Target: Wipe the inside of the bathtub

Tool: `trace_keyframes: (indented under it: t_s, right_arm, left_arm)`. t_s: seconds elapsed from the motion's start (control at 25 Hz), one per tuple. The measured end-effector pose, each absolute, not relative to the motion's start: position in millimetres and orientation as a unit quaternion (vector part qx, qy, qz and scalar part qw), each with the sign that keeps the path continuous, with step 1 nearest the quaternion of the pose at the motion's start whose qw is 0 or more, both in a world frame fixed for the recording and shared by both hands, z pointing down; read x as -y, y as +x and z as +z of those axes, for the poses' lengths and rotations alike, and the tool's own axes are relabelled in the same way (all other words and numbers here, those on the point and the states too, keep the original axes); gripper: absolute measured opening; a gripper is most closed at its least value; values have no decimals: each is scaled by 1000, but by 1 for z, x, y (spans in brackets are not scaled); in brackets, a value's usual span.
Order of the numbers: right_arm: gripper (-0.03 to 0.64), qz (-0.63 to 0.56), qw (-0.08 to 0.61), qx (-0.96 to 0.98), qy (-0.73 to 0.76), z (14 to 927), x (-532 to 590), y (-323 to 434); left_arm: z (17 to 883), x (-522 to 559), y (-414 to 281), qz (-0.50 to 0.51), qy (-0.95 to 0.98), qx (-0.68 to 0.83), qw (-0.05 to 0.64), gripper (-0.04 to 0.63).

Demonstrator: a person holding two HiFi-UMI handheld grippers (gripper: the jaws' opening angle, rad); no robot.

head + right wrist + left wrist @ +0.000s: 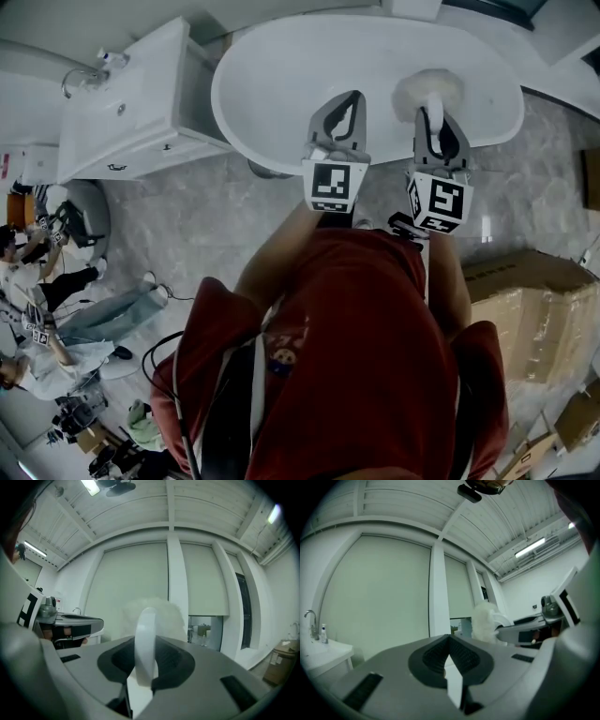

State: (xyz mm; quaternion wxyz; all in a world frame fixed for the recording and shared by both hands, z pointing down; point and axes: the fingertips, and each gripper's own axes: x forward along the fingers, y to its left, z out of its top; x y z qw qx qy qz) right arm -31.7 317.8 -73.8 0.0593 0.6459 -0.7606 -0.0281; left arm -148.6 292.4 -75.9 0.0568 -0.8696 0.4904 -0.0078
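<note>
The white oval bathtub (281, 84) lies at the top of the head view, and both grippers hang over it. My right gripper (433, 111) is shut on the white handle (145, 644) of a fluffy white duster (428, 91). The duster's head (164, 616) stands just beyond the jaws, over the tub's right part. My left gripper (345, 101) is beside it to the left, shut, with its ribbed pads meeting and nothing between them. In the left gripper view the duster (483, 620) and the right gripper's body show at the right.
A white vanity with a basin and faucet (131, 103) stands left of the tub. Cardboard boxes (534, 309) sit on the marble floor at the right. People sit with gear on the floor at the far left (37, 281).
</note>
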Motion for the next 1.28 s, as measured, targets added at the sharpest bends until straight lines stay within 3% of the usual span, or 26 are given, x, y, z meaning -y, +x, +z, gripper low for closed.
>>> trace_keyframes:
  t_s: [0.52,1.04,1.28]
  right_arm:
    - [92,-10,53,720,692,-99,-380,-11]
    - [92,-38,-1,697,716,-168,-386,-62]
    - [93,-65,0,691,720,-182,-381,-86]
  left_arm:
    - [-112,-330,-124,17,-900,-434,42,15]
    - [-166,-326,-163,72,-915,-396,6,15]
    - [-184,-324,-182,90,-916,-389,24,15]
